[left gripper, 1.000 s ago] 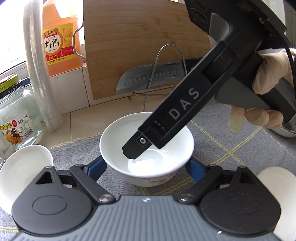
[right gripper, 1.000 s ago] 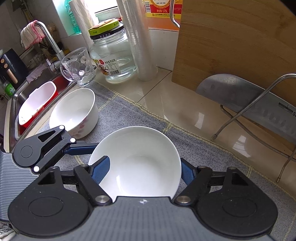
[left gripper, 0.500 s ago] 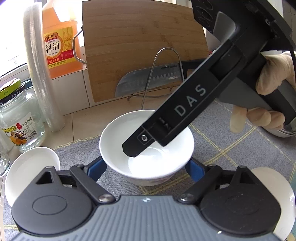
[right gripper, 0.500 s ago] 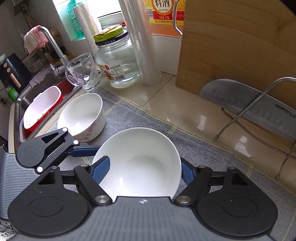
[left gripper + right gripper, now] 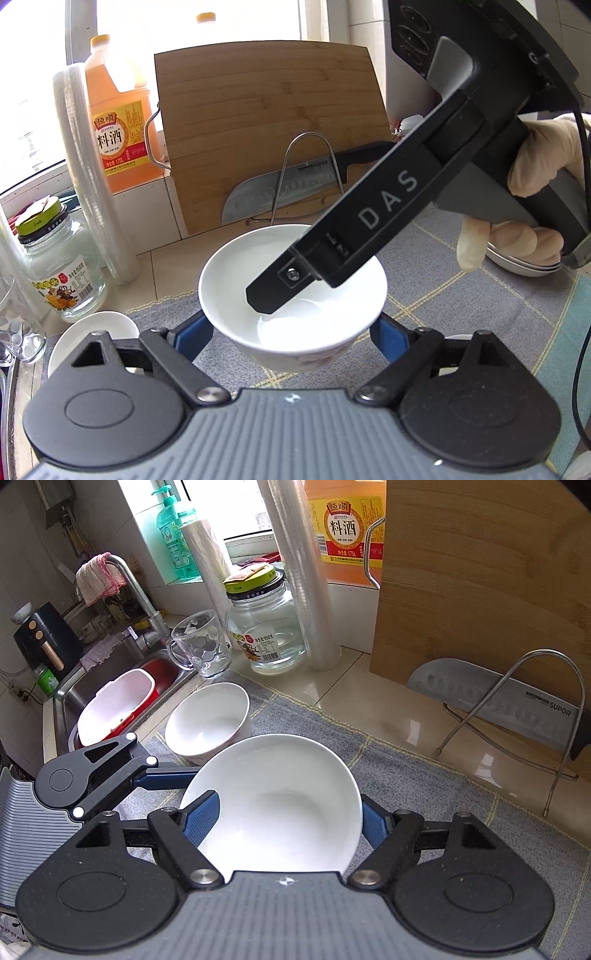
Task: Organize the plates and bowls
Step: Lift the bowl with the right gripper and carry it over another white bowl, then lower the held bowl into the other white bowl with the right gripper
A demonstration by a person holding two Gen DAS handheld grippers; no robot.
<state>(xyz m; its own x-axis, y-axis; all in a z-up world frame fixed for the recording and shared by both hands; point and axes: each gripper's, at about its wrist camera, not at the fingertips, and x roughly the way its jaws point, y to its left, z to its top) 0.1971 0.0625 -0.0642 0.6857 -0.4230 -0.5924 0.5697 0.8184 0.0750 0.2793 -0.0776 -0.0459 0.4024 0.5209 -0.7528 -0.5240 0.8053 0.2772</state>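
Between my right gripper's (image 5: 282,818) blue pads sits a white bowl (image 5: 280,805), pinched across its rim so I can carry it level, and my left gripper (image 5: 291,332) clamps the same bowl low on its sides to share the load. Just far-left on the grey mat (image 5: 424,775) waits a second bowl (image 5: 207,720), likely the one to nest into.

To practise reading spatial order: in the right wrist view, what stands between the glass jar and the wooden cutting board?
An upright roll of clear plastic film stands between the glass jar and the cutting board, clearest in the right wrist view.
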